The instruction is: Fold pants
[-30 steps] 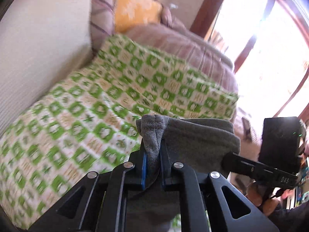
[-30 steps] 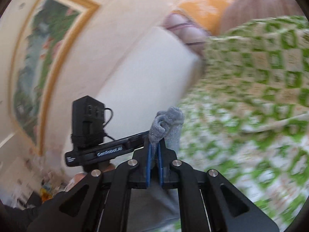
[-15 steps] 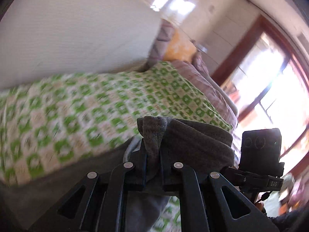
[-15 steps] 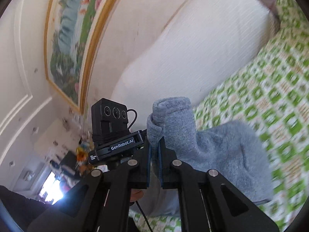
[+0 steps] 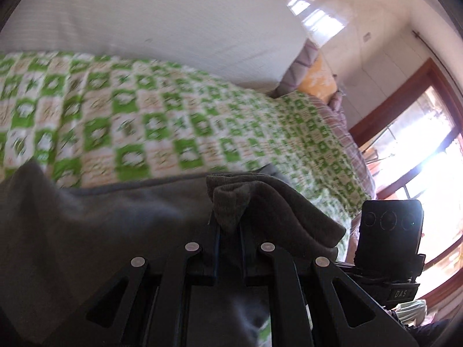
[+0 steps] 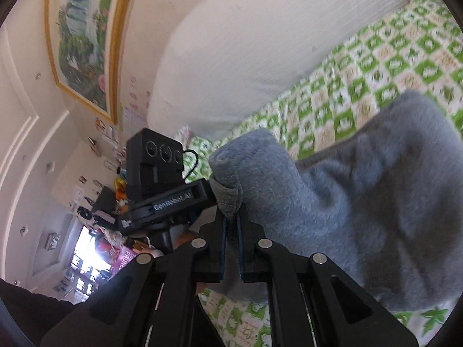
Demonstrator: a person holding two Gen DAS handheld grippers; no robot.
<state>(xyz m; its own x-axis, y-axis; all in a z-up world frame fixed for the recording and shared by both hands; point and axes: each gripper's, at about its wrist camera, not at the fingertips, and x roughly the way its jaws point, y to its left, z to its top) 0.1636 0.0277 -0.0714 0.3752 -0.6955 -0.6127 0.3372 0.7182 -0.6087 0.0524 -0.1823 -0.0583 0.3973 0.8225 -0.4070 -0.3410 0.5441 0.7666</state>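
Note:
The grey fleece pants (image 5: 121, 231) lie spread on the green-and-white checked bedspread (image 5: 173, 121). My left gripper (image 5: 228, 225) is shut on a bunched edge of the pants. My right gripper (image 6: 231, 219) is shut on another bunched edge of the pants (image 6: 361, 196), which drape to the right over the bedspread (image 6: 376, 66). Each gripper shows in the other's view: the right one at the lower right in the left wrist view (image 5: 390, 243), the left one at the left in the right wrist view (image 6: 162, 179).
A white padded headboard (image 5: 162, 14) stands behind the bed. Striped and orange pillows (image 5: 315, 78) lie at the far end. A wood-framed window (image 5: 419, 133) is at the right. A framed painting (image 6: 84, 34) hangs on the wall.
Both grippers have lowered the held edges toward the bed. More of the pants now lies spread on the bedspread, and both views have swung toward the headboard.

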